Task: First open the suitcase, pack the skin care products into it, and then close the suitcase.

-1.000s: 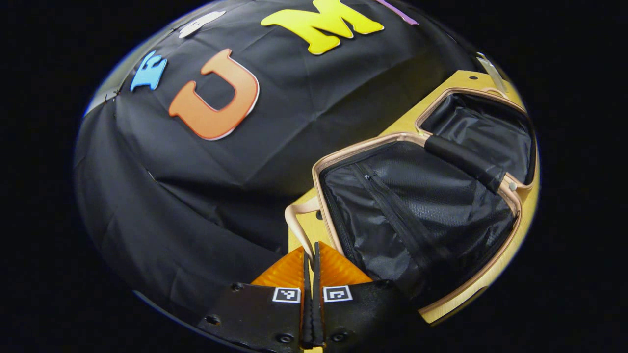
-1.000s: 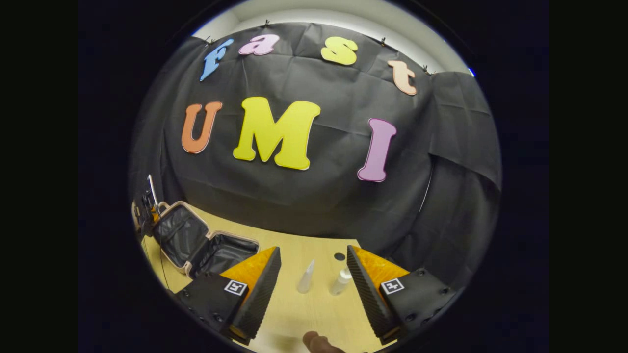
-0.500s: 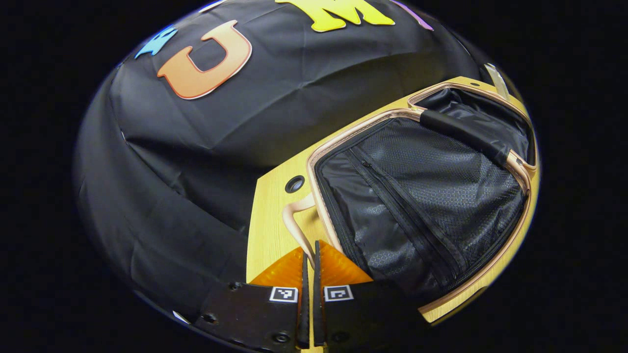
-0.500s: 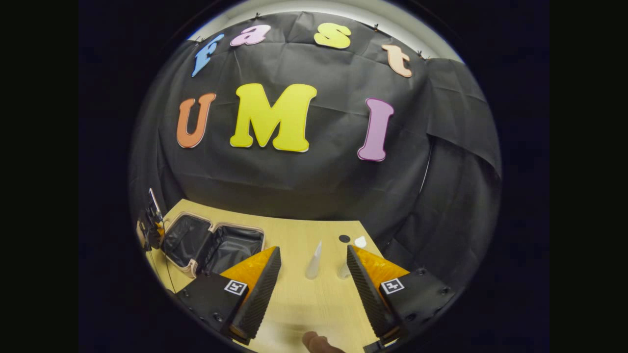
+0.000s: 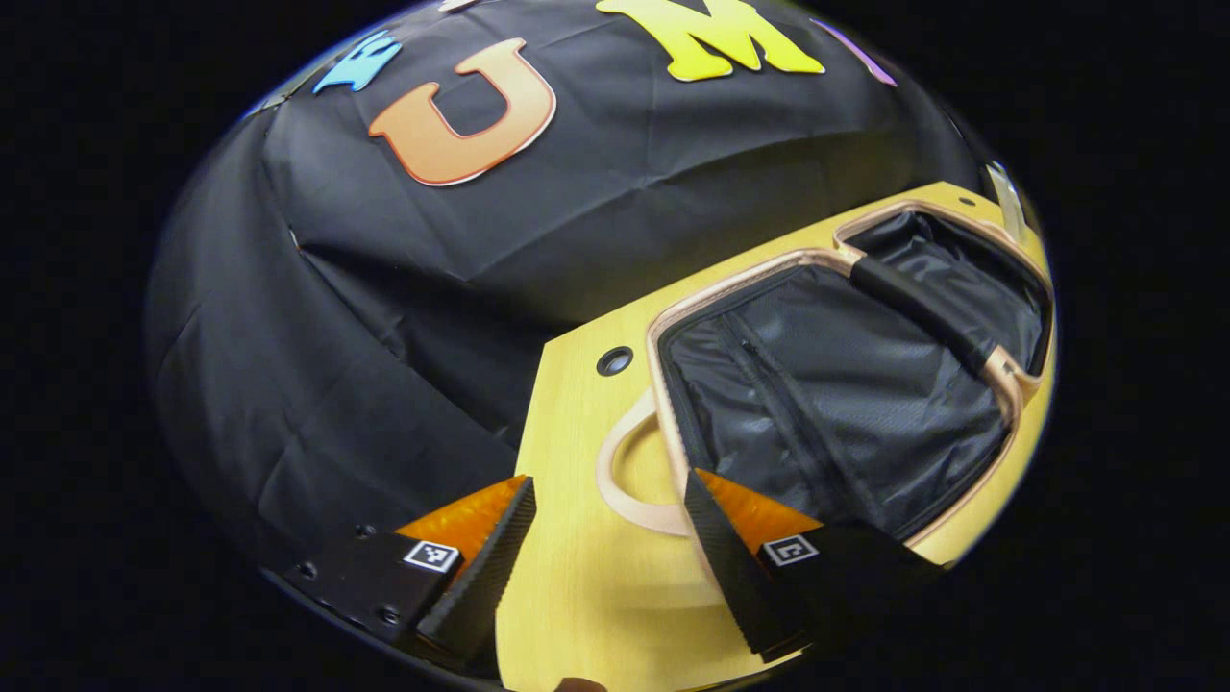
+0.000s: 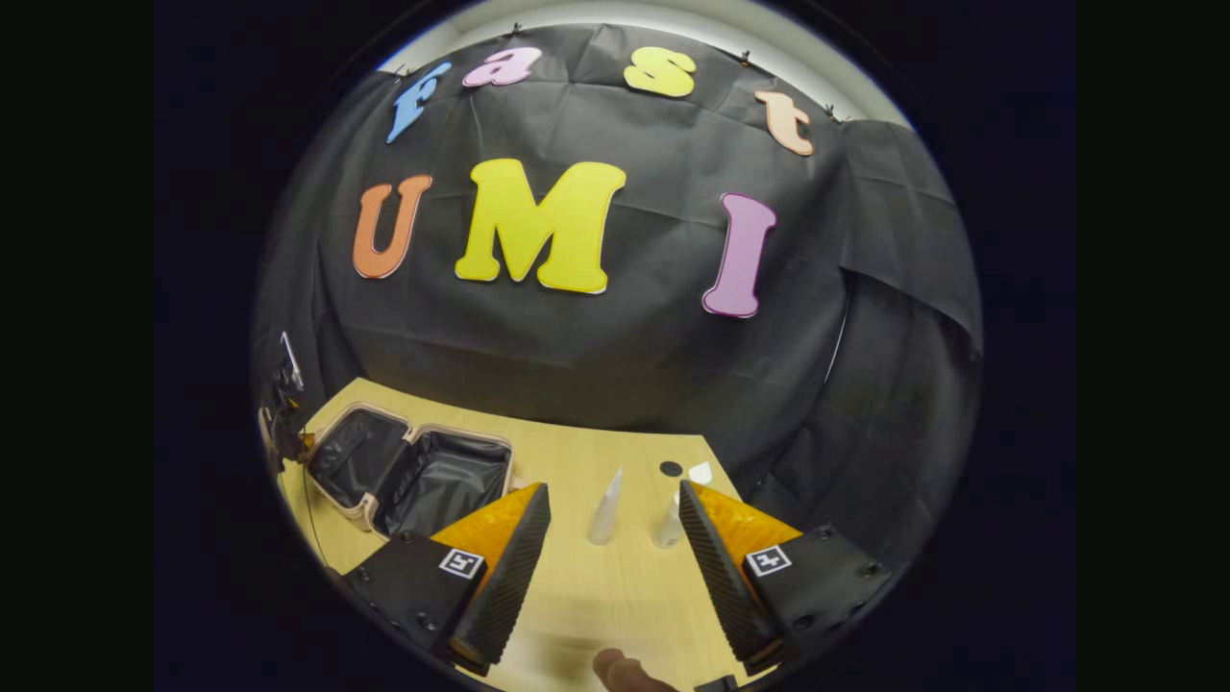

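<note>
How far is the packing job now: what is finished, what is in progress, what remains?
Done: the suitcase lies open on the table, both halves showing bare black lining. In progress: the right gripper, open, faces two white skin care bottles standing on the table; the left gripper is open beside the suitcase handle. Left: packing both bottles, then closing the suitcase.

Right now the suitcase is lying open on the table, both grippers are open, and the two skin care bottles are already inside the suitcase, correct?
Not quite. The two skin care bottles aren't packed: the right gripper view shows them standing on the table, ahead of the open right gripper. The suitcase lies open, holding nothing visible, and the left gripper is open too.
</note>
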`<state>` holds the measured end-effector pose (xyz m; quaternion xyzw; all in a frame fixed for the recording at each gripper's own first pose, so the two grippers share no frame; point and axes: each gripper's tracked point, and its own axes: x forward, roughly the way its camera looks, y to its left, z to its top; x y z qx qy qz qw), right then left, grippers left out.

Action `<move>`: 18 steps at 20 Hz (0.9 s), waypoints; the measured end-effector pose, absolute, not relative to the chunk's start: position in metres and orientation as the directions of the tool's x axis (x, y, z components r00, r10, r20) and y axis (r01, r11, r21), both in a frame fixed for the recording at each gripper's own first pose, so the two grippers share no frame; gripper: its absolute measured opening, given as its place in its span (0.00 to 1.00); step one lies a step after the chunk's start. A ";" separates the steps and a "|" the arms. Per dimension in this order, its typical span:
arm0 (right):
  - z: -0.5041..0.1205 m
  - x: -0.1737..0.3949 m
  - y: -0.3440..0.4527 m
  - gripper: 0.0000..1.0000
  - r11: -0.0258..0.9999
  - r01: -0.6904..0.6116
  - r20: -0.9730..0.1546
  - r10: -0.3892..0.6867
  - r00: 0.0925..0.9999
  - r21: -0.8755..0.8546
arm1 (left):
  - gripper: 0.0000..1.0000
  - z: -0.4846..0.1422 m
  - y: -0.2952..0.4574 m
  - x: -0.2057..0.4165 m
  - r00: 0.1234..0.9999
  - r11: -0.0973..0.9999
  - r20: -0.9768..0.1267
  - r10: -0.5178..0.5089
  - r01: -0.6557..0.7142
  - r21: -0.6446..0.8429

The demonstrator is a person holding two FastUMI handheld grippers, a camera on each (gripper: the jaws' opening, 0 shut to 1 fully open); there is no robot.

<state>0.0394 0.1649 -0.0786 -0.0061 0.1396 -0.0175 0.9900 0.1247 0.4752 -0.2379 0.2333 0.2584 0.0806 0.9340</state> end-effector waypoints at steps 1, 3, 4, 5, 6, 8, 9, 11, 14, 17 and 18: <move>-0.079 0.041 0.161 0.80 0.999 0.029 -0.274 -0.033 0.961 -0.020 | 0.99 -0.233 0.465 0.122 0.855 0.882 -0.439 0.275 -0.043 0.469; -0.084 0.043 0.150 0.80 1.000 0.015 -0.277 -0.020 0.961 -0.021 | 0.99 -0.220 0.425 0.116 0.870 0.907 -0.424 0.251 -0.058 0.418; -0.094 0.044 0.140 0.80 1.000 0.004 -0.294 -0.008 0.956 -0.017 | 0.99 -0.212 0.382 0.111 0.882 0.928 -0.420 0.214 -0.050 0.368; -0.097 0.044 0.134 0.80 1.000 0.002 -0.300 -0.007 0.954 -0.015 | 0.99 -0.210 0.367 0.109 0.884 0.935 -0.420 0.208 -0.054 0.351; -0.102 0.045 0.124 0.80 1.000 0.000 -0.306 -0.002 0.952 -0.006 | 0.99 -0.206 0.328 0.107 0.893 0.958 -0.415 0.173 -0.056 0.280; -0.109 0.045 0.111 0.80 1.000 -0.002 -0.316 0.003 0.949 0.003 | 0.99 -0.204 0.285 0.104 0.894 0.979 -0.431 0.122 -0.036 0.202; -0.113 0.045 0.105 0.80 1.000 0.000 -0.321 0.001 0.947 0.003 | 0.99 -0.201 0.260 0.103 0.897 0.985 -0.432 0.092 -0.018 0.172; -0.121 0.044 0.088 0.80 1.000 -0.002 -0.333 0.005 0.943 0.010 | 0.95 -0.197 0.213 0.106 0.904 0.992 -0.426 0.022 0.034 0.124; -0.136 0.044 0.068 0.80 1.000 -0.011 -0.351 0.015 0.936 0.012 | 0.99 -0.192 0.135 0.104 0.896 0.989 -0.434 -0.100 0.137 0.053; -0.151 0.041 0.045 0.80 1.000 -0.027 -0.369 0.029 0.929 0.008 | 0.99 -0.194 0.057 0.107 0.870 0.973 -0.448 -0.206 0.229 -0.002; -0.154 0.042 0.039 0.80 1.000 -0.030 -0.372 0.029 0.928 0.005 | 0.99 -0.197 0.039 0.108 0.862 0.968 -0.451 -0.230 0.250 -0.016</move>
